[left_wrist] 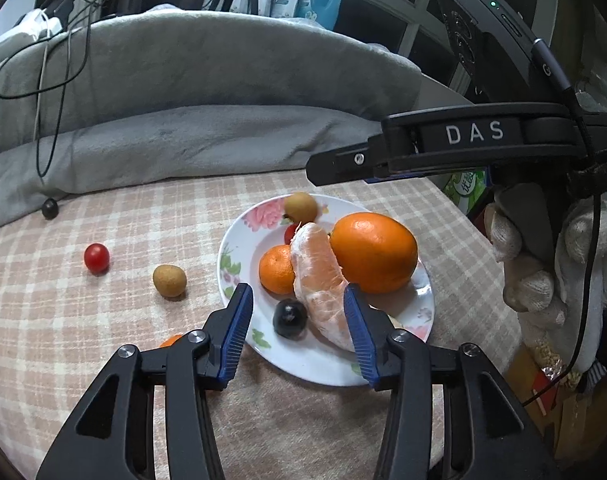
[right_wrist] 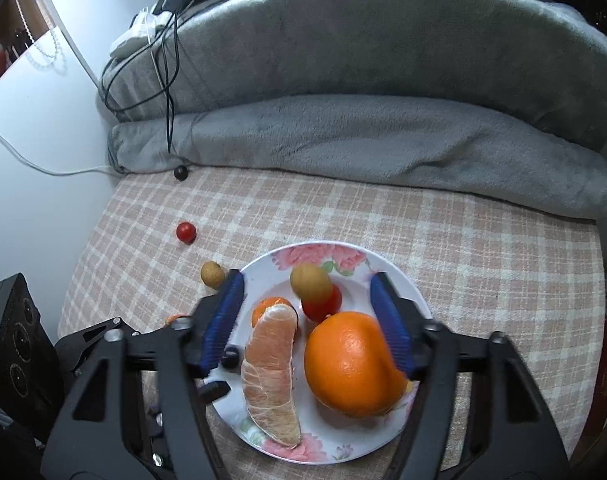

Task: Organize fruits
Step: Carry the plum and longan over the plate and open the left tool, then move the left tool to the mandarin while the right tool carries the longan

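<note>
Fruit gathering onto the plate

Left wrist view: left gripper [left_wrist: 297,330] hangs over the near rim of the plate [left_wrist: 239,240], its blue fingers [left_wrist: 237,330] spread wide and holding nothing. Between them lie a dark grape [left_wrist: 290,318] and the low end of the peeled segment [left_wrist: 321,280]. Also on the plate are a big orange [left_wrist: 373,253], a mandarin [left_wrist: 276,269], a red tomato [left_wrist: 290,233] mostly hidden behind the segment, and a longan [left_wrist: 300,207] at the far rim. Loose on the checked cloth [left_wrist: 123,340] to the left are a second longan [left_wrist: 169,281], a cherry tomato [left_wrist: 96,258], a dark berry [left_wrist: 50,208] by the grey blanket [left_wrist: 223,120], and an orange scrap [left_wrist: 170,340] beside the left finger. My reading is that the loose longan is nearest, so it makes the sensible next pick: swing left clear of the rim, straddle it and close gently, since it looks round and apt to roll.

Right wrist view: right gripper [right_wrist: 309,322] is over the plate [right_wrist: 387,268], fingers [right_wrist: 223,320] likewise wide apart and empty. The orange [right_wrist: 353,364] lies against the right finger; the segment [right_wrist: 273,376] sits nearer the left one. A longan [right_wrist: 310,281] appears blurred just above a tomato [right_wrist: 323,304]; whether it rests or is falling I cannot tell. Lift clear without nudging the orange.
</note>
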Action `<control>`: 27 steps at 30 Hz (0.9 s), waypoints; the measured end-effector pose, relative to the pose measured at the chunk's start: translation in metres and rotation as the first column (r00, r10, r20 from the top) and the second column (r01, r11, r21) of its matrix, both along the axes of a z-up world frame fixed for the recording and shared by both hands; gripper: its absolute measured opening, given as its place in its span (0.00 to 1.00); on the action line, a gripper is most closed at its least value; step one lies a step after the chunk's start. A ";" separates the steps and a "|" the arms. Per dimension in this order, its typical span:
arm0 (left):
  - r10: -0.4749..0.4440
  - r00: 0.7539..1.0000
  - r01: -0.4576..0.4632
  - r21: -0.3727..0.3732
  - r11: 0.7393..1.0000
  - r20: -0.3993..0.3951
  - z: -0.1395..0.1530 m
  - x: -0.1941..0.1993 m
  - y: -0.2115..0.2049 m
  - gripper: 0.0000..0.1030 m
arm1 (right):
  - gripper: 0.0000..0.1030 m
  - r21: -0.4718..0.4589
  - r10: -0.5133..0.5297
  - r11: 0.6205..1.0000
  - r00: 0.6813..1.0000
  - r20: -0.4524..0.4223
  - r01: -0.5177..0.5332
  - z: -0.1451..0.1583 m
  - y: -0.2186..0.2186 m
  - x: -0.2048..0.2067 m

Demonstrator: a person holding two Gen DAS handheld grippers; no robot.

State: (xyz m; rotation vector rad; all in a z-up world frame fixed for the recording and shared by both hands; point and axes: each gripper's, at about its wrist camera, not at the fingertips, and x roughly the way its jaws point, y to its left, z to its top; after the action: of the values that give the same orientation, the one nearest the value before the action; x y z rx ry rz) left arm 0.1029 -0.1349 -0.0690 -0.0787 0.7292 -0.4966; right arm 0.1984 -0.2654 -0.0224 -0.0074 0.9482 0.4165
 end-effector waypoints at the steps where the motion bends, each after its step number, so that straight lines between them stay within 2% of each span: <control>1: 0.001 1.000 -0.001 0.001 1.000 0.002 0.000 0.000 0.001 0.46 | 0.67 -0.001 -0.002 1.000 1.000 0.004 0.002 0.001 0.000 0.000; 3: 0.006 1.000 -0.006 0.005 1.000 0.009 0.002 -0.001 0.001 0.56 | 0.68 -0.005 -0.005 1.000 1.000 0.012 0.005 0.003 0.000 0.000; 5: 0.008 1.000 -0.008 0.003 1.000 0.016 0.003 -0.003 0.002 0.57 | 0.71 -0.012 -0.004 1.000 1.000 0.020 0.004 0.003 0.001 -0.001; 8: 0.008 1.000 -0.008 0.004 1.000 0.022 0.005 -0.005 0.003 0.67 | 0.71 -0.029 -0.002 1.000 0.999 0.039 0.003 0.005 0.004 -0.004; 25: 0.066 0.996 -0.066 0.000 0.998 0.052 0.013 -0.019 0.032 0.67 | 0.72 0.003 0.046 0.999 0.997 0.070 -0.046 0.017 0.023 -0.009; 27: 0.083 0.995 -0.083 -0.001 0.997 0.051 0.013 -0.020 0.039 0.67 | 0.87 0.013 0.050 0.999 0.996 0.074 -0.051 0.017 0.025 -0.010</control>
State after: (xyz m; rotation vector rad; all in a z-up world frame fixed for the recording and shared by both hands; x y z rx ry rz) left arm 0.0824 -0.0954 -0.0560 -0.0949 0.6731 -0.4175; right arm 0.1887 -0.2399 -0.0055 -0.0330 0.8740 0.4670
